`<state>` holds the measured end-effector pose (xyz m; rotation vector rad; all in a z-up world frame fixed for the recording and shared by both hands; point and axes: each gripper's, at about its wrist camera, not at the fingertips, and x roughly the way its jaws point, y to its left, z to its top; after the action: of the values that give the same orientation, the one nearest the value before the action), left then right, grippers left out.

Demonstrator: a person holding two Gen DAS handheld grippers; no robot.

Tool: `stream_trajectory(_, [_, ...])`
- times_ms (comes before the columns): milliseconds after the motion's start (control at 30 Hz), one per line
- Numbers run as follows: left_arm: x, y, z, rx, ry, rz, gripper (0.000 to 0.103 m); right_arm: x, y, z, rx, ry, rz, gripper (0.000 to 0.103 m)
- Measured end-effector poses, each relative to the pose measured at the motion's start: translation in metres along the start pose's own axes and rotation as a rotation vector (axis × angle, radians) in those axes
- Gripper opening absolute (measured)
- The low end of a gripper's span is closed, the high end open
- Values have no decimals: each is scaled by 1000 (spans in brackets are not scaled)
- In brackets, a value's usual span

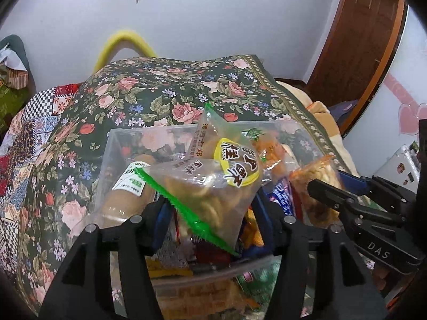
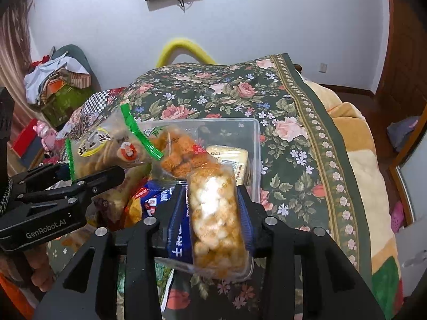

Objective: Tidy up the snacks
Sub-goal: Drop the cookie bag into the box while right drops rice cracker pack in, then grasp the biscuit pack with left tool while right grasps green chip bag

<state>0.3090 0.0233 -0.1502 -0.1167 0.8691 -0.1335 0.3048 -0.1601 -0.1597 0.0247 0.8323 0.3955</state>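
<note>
From the left wrist, the left gripper [image 1: 210, 213] is clamped on a green-edged bag [image 1: 210, 186] of biscuits, its blue pads pressing both sides. The bag's long axis runs from about 7 to 1 o'clock, the yellow label toward 1, the green seal strip slanting from 10 down to 5. It hangs over a clear bin [image 1: 117, 144] packed with snacks. At 9 o'clock from the bag, a brown roll [image 1: 125, 197] with a white-green label leans against the bin's left wall. At 3 o'clock the right gripper [image 1: 328, 194] reaches in from the side, just beside an orange pack [image 1: 315, 184]; from here I cannot tell how its jaws stand. The bin sits on a floral blanket [image 1: 165, 93].

From the right wrist, the right gripper [image 2: 213, 213] is closed on a clear pack of puffed squares [image 2: 216, 218], which points along 12 to 6, tipped slightly toward 5 at its near end. The pack is over the bin's [image 2: 254, 144] near right corner. A blue packet [image 2: 177, 226] is touching its left side. At 10 o'clock, the left gripper [image 2: 88, 176] holds the green-edged bag [image 2: 106, 149] over the bin's left part, seal strip toward 1.
</note>
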Motion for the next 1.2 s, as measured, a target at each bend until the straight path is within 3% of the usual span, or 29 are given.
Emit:
stream_trajectory(233, [-36,0,-2,-8,-50,4,62,-23,3,2,7,-40,-6,59])
stream_trajectory(633, [-106,-14,-20,51,-160,65,72,-62,16,-5,-9,-83,14,65])
stream_trajectory(800, [-121,-14,-35,55,-181,86,85,-71,23,-15,-26,-74,25,67])
stream_trajectory(933, [-121,-7,-51,53,-158,108,87,-70,27,-25,-35,-52,34,71])
stream_trajectory(1200, [-93,22,-84,15,-35,141,88,-39,36,-50,-30,70,67,72])
